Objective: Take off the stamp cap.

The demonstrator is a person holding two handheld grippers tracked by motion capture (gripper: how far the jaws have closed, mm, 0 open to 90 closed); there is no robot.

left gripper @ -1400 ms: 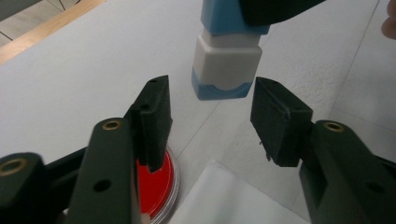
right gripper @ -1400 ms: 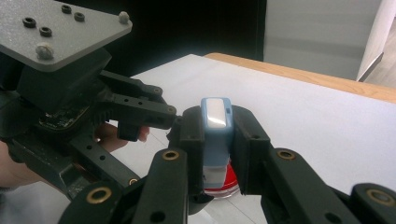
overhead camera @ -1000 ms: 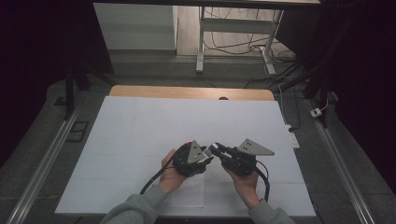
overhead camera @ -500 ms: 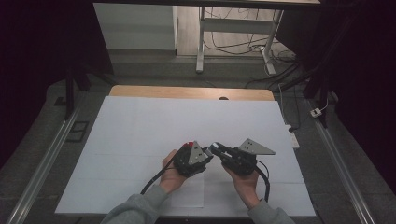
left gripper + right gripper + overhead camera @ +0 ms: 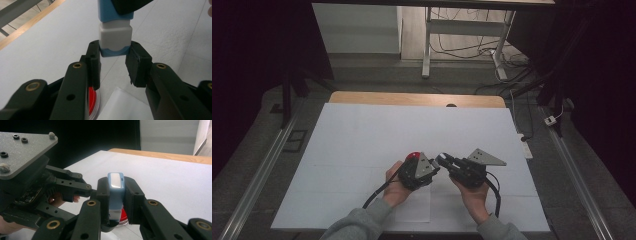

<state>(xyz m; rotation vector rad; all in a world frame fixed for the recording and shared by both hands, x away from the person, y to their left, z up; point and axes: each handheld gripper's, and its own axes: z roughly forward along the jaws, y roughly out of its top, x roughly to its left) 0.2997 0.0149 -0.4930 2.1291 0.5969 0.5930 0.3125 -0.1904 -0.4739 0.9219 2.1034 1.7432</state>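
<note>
Tabletop [image 5: 362,135] under white sheets carries the whole job, and both hands work low over its near middle, just right of centre. The left hand [image 5: 397,187] and the right hand [image 5: 472,195] point their tools at each other, tips almost meeting.

The right tongs [image 5: 116,182] are clenched on the body of a small blue and white stick [image 5: 115,192], gripping its flat sides with the white face turned up toward their camera. The left tongs [image 5: 114,47] have just been closing and now pinch the stick's pale blue end piece [image 5: 114,52], one pad on each side of it, with the white band [image 5: 115,35] just beyond their tips.

So the stick hangs clear of the tabletop, bridged between the two tools. Its long axis runs left to right in the high view, straight from one pair of tips to the other. The end piece lies at the left end, on the left hand's side; the body lies to the right.

My guess is that the end piece is a cap meant to come off. If so, the pull should follow that left-right axis, the hands drawing straight apart, since a sideways tug could twist the stick in either grip.

A red disc [image 5: 93,100] lies on the tabletop right below the tips, touching neither tool.
</note>
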